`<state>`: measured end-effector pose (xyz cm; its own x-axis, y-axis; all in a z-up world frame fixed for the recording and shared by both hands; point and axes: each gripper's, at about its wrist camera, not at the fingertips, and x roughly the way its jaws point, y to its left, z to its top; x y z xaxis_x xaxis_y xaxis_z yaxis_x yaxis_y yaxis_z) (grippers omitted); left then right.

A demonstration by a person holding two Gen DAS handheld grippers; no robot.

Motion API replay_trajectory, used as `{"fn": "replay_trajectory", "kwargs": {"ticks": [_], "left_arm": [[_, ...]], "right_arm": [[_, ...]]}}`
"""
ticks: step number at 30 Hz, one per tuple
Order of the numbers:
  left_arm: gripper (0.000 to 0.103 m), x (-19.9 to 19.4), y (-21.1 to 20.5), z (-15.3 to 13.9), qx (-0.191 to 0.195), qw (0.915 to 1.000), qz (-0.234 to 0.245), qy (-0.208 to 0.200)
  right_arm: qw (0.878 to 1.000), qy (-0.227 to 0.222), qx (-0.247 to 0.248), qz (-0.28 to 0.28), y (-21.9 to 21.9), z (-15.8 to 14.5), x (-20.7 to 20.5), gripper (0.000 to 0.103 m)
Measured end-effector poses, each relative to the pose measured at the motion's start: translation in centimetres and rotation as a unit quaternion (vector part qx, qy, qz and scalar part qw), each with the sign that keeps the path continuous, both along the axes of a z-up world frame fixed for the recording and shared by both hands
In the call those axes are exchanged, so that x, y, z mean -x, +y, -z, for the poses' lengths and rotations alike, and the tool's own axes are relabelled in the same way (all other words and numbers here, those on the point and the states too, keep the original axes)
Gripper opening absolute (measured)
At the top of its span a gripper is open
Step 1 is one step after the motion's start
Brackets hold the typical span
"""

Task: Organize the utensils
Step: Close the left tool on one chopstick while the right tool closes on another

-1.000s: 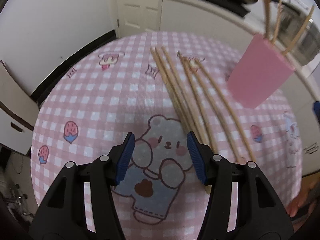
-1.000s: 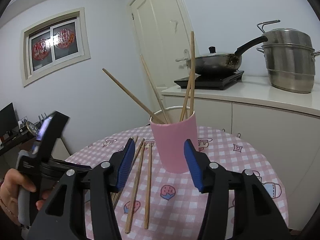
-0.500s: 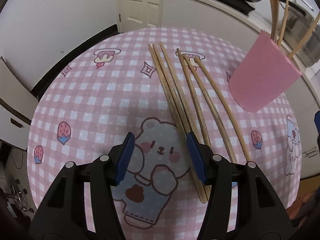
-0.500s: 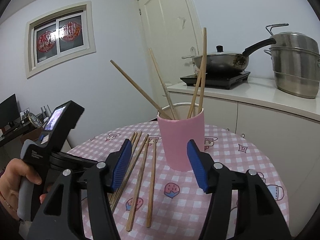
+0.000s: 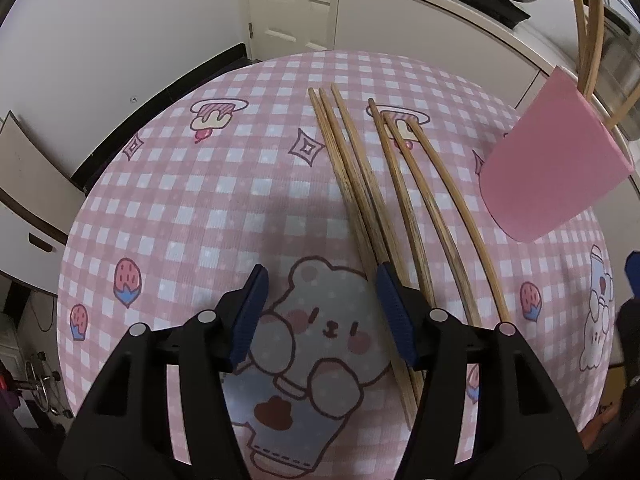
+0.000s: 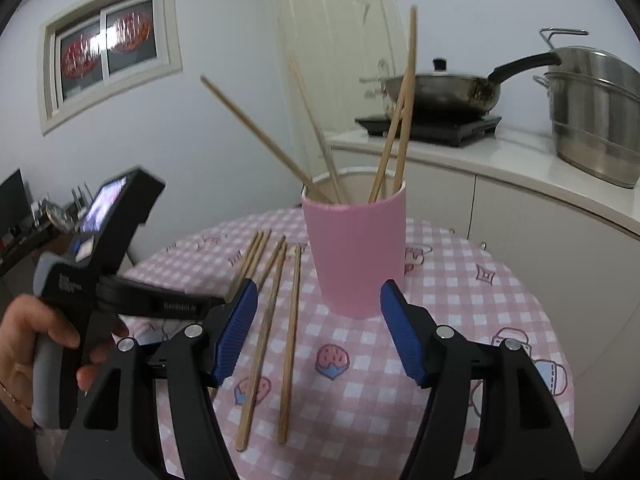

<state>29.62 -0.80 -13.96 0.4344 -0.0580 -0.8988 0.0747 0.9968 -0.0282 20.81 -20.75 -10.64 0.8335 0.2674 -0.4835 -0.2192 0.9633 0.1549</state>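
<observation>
Several wooden chopsticks [image 5: 360, 184] lie side by side on the pink checked tablecloth [image 5: 180, 200]. They also show in the right wrist view [image 6: 290, 320]. A pink cup [image 6: 356, 248] stands upright behind them with several chopsticks [image 6: 256, 131] leaning in it. The same cup [image 5: 548, 160] sits at the right edge of the left wrist view. My left gripper [image 5: 320, 280] hovers over the bear print, its jaws opening and empty, with the right finger over the nearest chopsticks. My right gripper [image 6: 319, 292] faces the cup, jaws opening, with nothing between them.
A white counter runs behind the table with a pan on a hob [image 6: 440, 92] and a tall steel pot [image 6: 592, 120]. A person's hand [image 6: 24, 332] holds the left gripper's handle at the left. A cardboard box [image 5: 24, 184] stands off the table's left side.
The right gripper's jaws have spread wider, and the cup sits a little larger and lower in its view. The left view now shows more of the far table; its jaws widened slightly.
</observation>
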Motion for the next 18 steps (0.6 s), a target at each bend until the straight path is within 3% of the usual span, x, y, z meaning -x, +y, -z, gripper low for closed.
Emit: {"fn": "replay_trajectory", "kwargs": {"ticks": [8, 10, 12, 14, 18], "left_arm": [[0.058, -1.5, -0.2, 0.4, 0.005, 0.9999, -0.002, 0.015], [0.057, -1.9, -1.0, 0.7, -0.023, 0.9997, 0.005, 0.009], [0.048, -1.9, -1.2, 0.6, -0.019, 0.9998, 0.005, 0.001], [0.023, -1.6, -1.1, 0.5, -0.021, 0.9997, 0.008, -0.005], [0.007, -1.1, 0.5, 0.5, 0.008, 0.9999, 0.005, -0.011]], "right_arm": [[0.999, 0.044, 0.018, -0.009, 0.7, 0.9, -1.1, 0.061], [0.998, 0.06, 0.026, -0.014, 1.1, 1.2, -1.6, 0.061], [0.996, 0.08, 0.041, -0.021, 1.6, 1.7, -2.2, 0.061], [0.993, 0.098, 0.06, -0.024, 1.9, 2.1, -2.7, 0.061], [0.988, 0.114, 0.097, -0.033, 2.9, 2.8, -3.5, 0.058]]}}
